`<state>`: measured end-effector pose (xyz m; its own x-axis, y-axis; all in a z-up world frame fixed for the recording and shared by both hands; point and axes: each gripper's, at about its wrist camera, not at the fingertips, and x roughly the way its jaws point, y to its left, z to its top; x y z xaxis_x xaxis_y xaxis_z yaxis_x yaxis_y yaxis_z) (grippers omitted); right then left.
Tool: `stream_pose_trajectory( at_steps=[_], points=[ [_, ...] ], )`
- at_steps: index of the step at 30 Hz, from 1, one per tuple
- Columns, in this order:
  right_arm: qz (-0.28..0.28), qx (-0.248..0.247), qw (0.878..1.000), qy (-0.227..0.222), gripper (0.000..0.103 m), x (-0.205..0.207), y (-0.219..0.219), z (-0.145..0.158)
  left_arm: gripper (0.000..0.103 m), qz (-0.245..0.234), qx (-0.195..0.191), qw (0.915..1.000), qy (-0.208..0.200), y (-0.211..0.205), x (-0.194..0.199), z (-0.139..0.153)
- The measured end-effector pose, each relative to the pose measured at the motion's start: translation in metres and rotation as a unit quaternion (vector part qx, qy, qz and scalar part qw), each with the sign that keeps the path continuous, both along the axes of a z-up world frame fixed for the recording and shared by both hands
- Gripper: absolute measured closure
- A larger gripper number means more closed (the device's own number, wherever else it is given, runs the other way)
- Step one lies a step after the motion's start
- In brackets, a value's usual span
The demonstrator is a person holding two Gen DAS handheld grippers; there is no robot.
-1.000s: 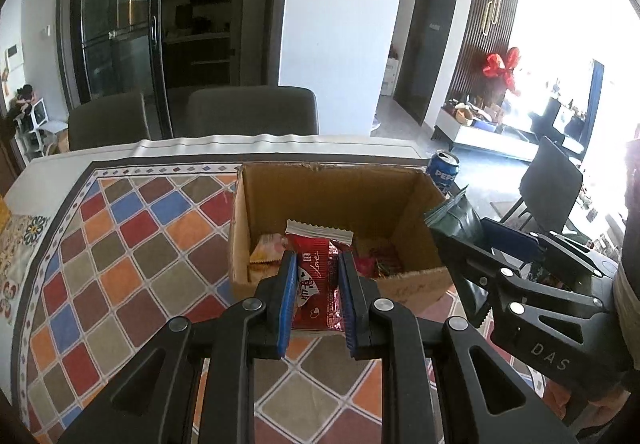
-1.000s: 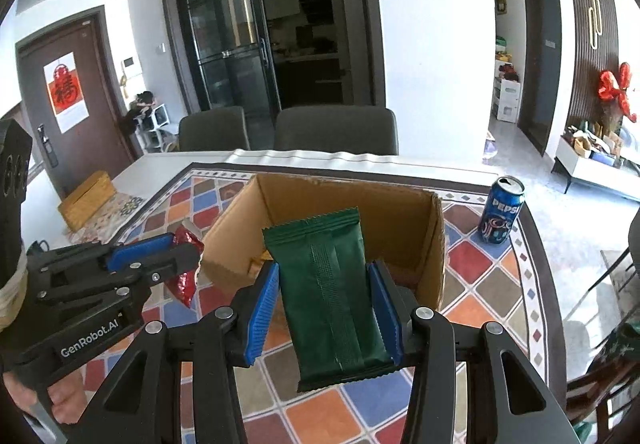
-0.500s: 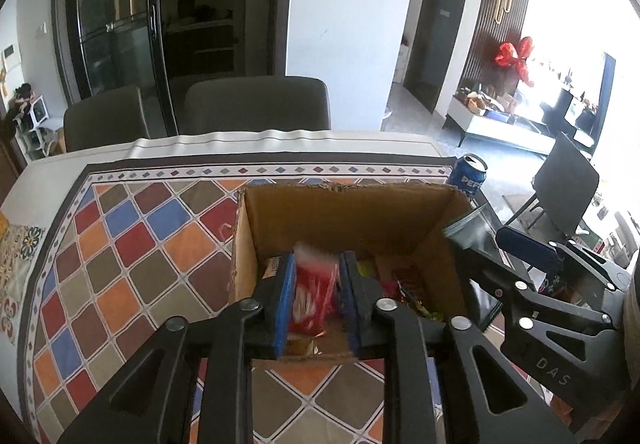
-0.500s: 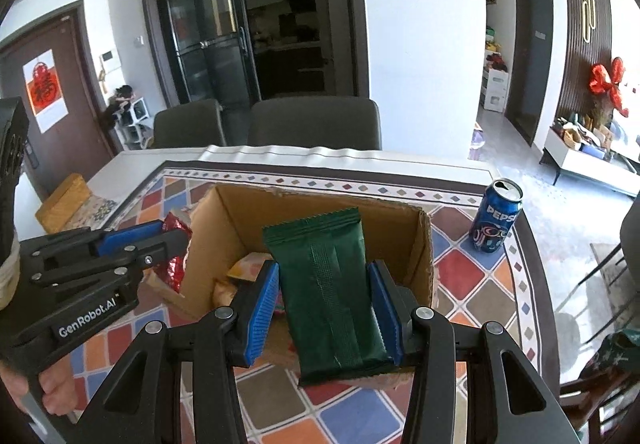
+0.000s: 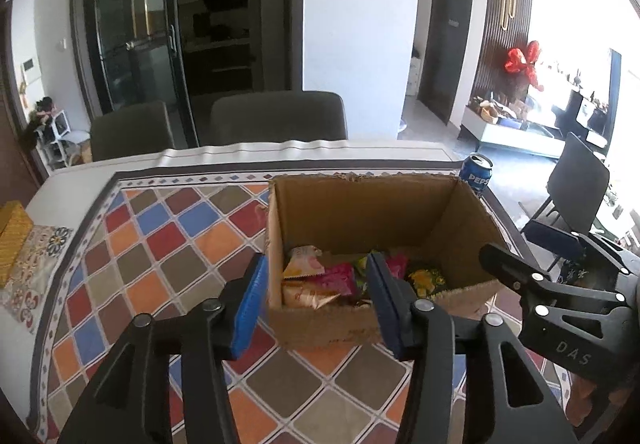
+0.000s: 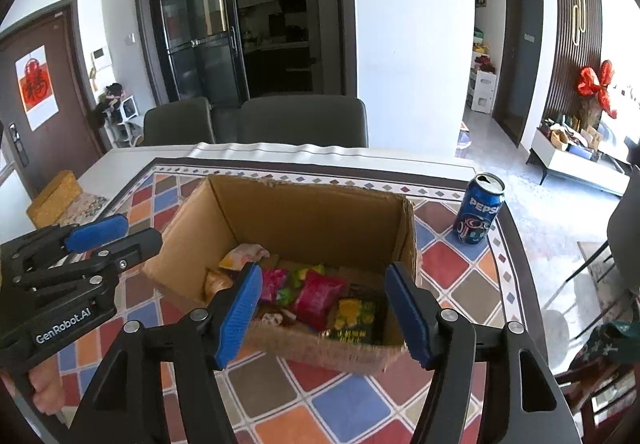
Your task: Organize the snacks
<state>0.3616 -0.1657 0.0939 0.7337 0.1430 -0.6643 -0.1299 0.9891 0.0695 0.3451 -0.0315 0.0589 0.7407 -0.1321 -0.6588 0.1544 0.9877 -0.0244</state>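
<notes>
An open cardboard box (image 5: 360, 204) (image 6: 320, 216) stands on the checkered tablecloth and holds several snack packets (image 5: 320, 280) (image 6: 316, 294), pink, yellow and dark green. My left gripper (image 5: 318, 304) hovers over the box's near left corner, its jaws opening, with nothing held between the blue pads. My right gripper (image 6: 324, 308) hangs above the box's near edge, jaws opening too and empty. A dark green packet (image 6: 356, 318) lies in the box below it. Each gripper shows at the side of the other's view.
A blue Pepsi can (image 6: 478, 210) (image 5: 476, 174) stands on the table right of the box. Two grey chairs (image 6: 300, 120) sit behind the far table edge. A yellow woven box (image 6: 56, 198) rests at the far left. A dark chair (image 5: 576, 188) stands right of the table.
Both grippers moved forward over the box and opened. The red packet left my left gripper and the green packet left my right gripper; both now lie in the box.
</notes>
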Motion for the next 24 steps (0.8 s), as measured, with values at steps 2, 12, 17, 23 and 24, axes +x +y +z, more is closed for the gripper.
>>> stream_pose_trajectory(
  at_steps=[2,12,17,23,24],
  points=[
    [-0.001,-0.001,1.0,-0.005,0.035,-0.011,0.0,0.003,0.045,0.002,0.002,1.0,-0.009,0.002,-0.013,0.002],
    [-0.019,-0.009,0.998,-0.052,0.02,-0.076,0.001,0.023,0.024,0.017,0.009,0.9975,-0.069,0.01,-0.083,0.022],
    [-0.029,-0.012,0.997,-0.069,0.018,-0.108,0.0,0.029,0.019,0.015,0.005,0.9964,-0.083,0.012,-0.11,0.029],
    [-0.042,-0.011,0.995,-0.092,0.013,-0.141,-0.004,0.04,0.012,0.014,0.0,0.9951,-0.098,0.014,-0.142,0.032],
    [-0.045,-0.014,0.994,-0.097,0.012,-0.147,-0.004,0.041,0.012,0.014,0.0,0.9949,-0.1,0.014,-0.147,0.033]
  ],
)
